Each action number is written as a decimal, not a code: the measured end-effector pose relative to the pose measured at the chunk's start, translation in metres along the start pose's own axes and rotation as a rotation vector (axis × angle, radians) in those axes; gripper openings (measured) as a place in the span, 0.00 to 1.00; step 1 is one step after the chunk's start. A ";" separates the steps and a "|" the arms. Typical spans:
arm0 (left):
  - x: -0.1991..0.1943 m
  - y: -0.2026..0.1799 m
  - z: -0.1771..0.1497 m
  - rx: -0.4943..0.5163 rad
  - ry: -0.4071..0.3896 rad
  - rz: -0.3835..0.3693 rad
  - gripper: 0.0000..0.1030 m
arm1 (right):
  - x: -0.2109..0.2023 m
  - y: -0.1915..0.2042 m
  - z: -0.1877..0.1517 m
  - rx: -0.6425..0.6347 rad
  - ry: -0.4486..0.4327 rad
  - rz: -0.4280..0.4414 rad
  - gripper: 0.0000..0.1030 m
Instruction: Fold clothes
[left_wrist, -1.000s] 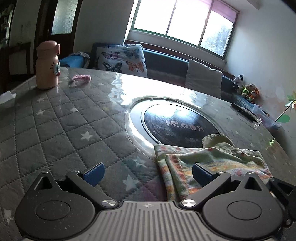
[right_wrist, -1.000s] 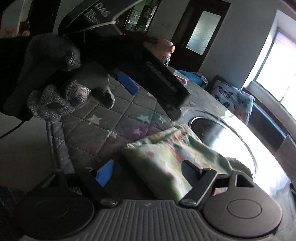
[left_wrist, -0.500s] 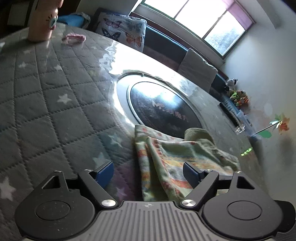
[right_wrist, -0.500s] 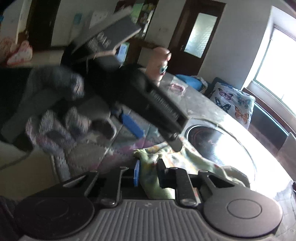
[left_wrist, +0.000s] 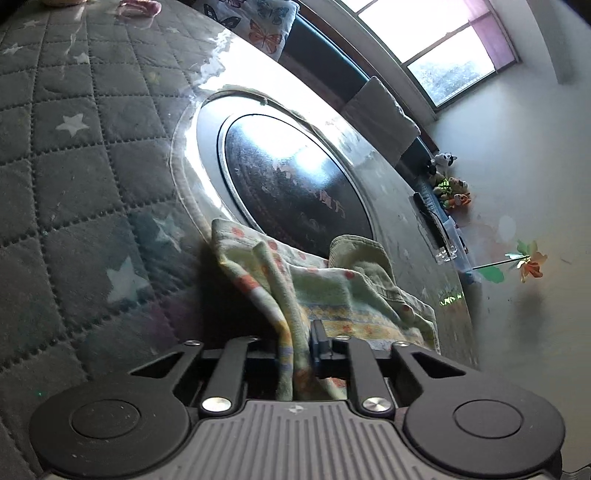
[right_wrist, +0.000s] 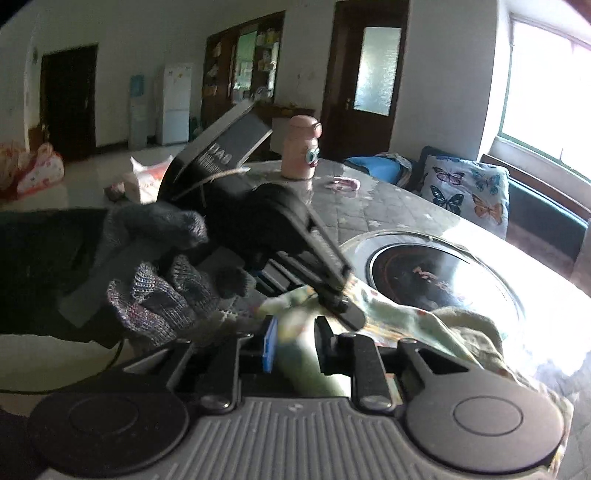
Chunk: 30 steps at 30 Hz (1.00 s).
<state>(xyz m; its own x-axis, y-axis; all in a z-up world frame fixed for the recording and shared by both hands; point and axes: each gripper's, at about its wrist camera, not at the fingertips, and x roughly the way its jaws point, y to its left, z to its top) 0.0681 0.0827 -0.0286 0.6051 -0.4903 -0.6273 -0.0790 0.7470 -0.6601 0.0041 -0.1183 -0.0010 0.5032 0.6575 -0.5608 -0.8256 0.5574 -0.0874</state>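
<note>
Left wrist view: your left claw (left_wrist: 295, 350) is pinching a bunched edge of the floral garment (left_wrist: 332, 291), its two fingers drawn close together with folds of cloth rising between them. The garment is lying crumpled directly ahead of the claw on the quilted tabletop (left_wrist: 74, 184), its far edge overlapping the rim of the round dark inset (left_wrist: 291, 184) at the tabletop's centre. The view is tilting steeply, so the tabletop is running diagonally across the frame.

Right wrist view: your right claw (right_wrist: 293, 350) is closing on the same garment (right_wrist: 402, 325), a blurred green-yellow roll of cloth passing between the blue pad on one side and the dark pad on the other. The cloth is stretching from this claw toward the other gripper, which is meeting it just ahead and slightly above. Your gloved left hand (right_wrist: 159, 280) is wrapping around that gripper's handle on the left of the frame, knuckles toward the camera, held above the tabletop's near edge. The rest of the garment is trailing to the right beside the inset.

Background: a pink bottle (right_wrist: 301, 153) is standing upright on the far part of the tabletop, well apart from the garment, and a butterfly cushion (right_wrist: 467, 194) is leaning beyond the tabletop's far edge
</note>
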 end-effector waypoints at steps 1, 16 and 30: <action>0.001 0.001 0.000 -0.001 0.001 -0.001 0.13 | -0.006 -0.006 -0.002 0.021 -0.011 -0.004 0.19; 0.005 -0.003 -0.002 0.020 -0.006 0.022 0.13 | 0.003 -0.150 -0.064 0.410 0.102 -0.339 0.20; 0.009 -0.011 -0.001 0.072 -0.008 0.058 0.13 | -0.019 -0.212 -0.105 0.662 0.056 -0.446 0.42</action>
<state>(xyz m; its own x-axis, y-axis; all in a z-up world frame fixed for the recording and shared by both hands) 0.0735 0.0698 -0.0274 0.6076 -0.4418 -0.6600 -0.0573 0.8045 -0.5912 0.1428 -0.3029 -0.0584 0.7222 0.2846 -0.6304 -0.2176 0.9586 0.1835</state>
